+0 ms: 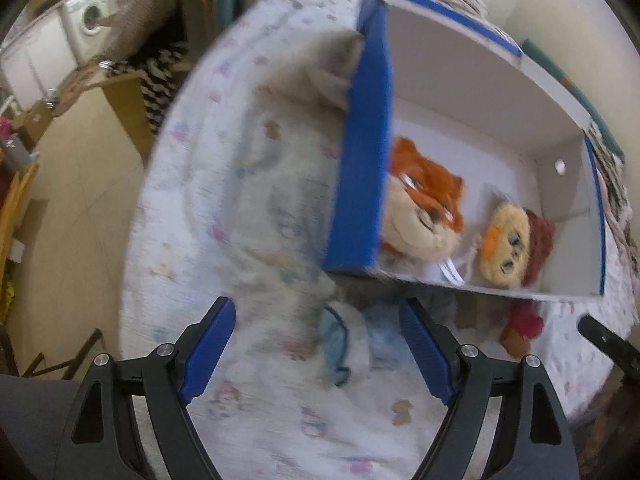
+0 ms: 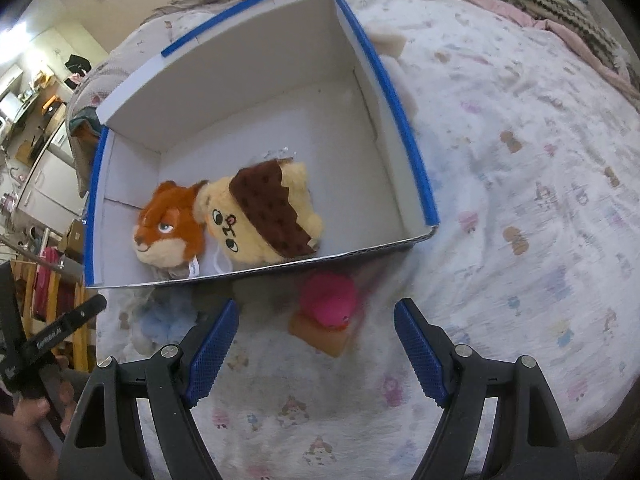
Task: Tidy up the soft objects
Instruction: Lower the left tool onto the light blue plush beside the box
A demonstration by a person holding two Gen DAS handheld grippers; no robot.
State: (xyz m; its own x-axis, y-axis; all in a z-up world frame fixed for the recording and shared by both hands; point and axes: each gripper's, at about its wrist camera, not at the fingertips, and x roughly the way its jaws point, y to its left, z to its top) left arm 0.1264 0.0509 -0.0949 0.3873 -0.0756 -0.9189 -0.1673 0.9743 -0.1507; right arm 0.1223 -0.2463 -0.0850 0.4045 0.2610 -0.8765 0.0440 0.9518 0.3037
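A white cardboard box (image 2: 256, 80) with blue-taped edges sits on the patterned bedsheet. Inside lie an orange fox plush (image 2: 168, 224) and a yellow bear plush with a brown hat (image 2: 264, 212); both also show in the left wrist view, fox plush (image 1: 424, 204) and bear plush (image 1: 508, 248). In front of the box lie a pink-and-tan plush (image 2: 326, 312) and a pale blue plush (image 1: 340, 340). My right gripper (image 2: 316, 352) hangs open just short of the pink plush. My left gripper (image 1: 320, 352) is open over the pale blue plush. Nothing is between either pair of fingers.
A beige plush (image 1: 320, 72) lies against the box's outer side. Blankets (image 2: 560, 8) are bunched at the bed's far end. Furniture and a washing machine (image 1: 86, 20) stand off the bed. A hand (image 2: 28, 428) holding the other gripper shows at the lower left of the right wrist view.
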